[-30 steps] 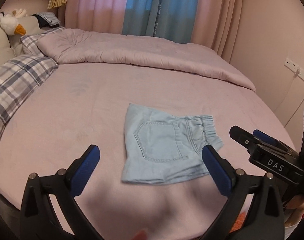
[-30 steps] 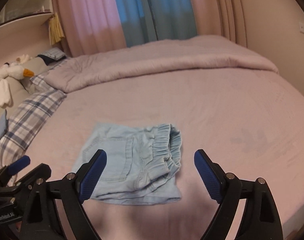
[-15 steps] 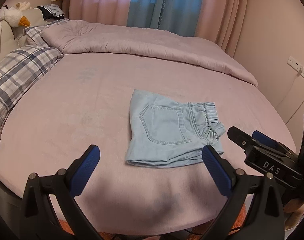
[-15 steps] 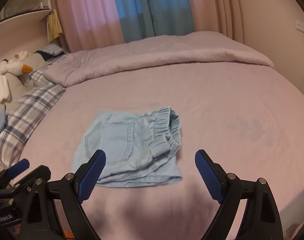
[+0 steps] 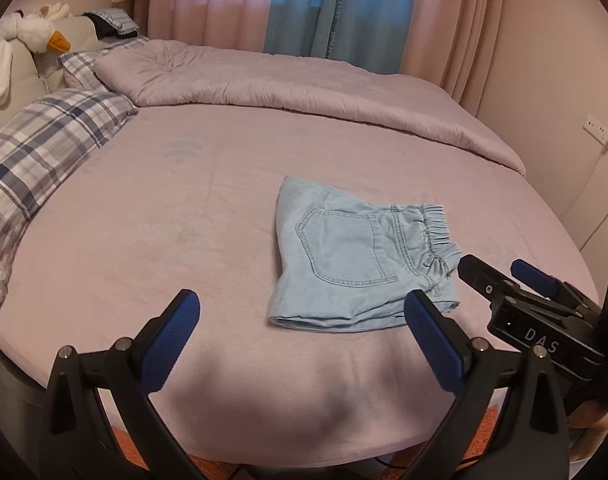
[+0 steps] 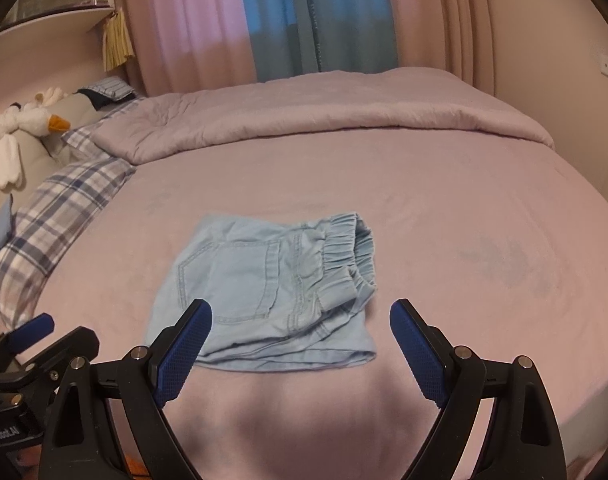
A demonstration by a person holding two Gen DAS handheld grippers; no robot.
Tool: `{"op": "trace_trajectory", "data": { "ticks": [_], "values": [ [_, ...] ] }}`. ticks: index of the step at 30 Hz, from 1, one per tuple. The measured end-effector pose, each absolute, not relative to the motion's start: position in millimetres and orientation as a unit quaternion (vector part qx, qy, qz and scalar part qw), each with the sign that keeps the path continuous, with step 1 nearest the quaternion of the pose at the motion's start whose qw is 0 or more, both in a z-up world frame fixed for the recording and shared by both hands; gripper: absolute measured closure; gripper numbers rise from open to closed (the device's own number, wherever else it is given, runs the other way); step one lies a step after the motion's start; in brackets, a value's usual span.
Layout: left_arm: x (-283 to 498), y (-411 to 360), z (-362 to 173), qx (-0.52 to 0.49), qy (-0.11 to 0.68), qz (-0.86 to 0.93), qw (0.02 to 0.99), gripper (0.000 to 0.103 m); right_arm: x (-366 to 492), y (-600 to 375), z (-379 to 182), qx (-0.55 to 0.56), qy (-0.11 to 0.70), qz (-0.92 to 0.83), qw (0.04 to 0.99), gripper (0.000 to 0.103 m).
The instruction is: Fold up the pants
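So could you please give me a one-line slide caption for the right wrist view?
Folded light-blue pants lie on the pink bed beyond the open, empty right tongs.

You're working in dim, warm, pinkish light; the brightest patch is daylight glowing through the curtains (image 5: 304, 4) at the back. A soft shadow falls across the near edge of the bed (image 6: 463, 208). Fisheye bending curves the edges, with dark vignetted corners.
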State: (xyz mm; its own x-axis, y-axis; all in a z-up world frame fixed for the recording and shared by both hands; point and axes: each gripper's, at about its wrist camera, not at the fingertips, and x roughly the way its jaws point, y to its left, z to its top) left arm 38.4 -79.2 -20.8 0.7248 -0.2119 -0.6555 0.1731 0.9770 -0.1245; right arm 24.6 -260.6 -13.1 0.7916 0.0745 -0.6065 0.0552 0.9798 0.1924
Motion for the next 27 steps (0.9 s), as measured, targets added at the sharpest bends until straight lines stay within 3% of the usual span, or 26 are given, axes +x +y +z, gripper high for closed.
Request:
{"op": "trace_trajectory", "data": {
  "ticks": [27],
  "values": [
    [40.6, -74.7, -24.4, -0.041, 0.37, -0.115, 0.921, 0.001, 24.3, -254.2, -14.5, 0.093, 0.324, -0.001, 0.942, 0.013]
  ]
}}
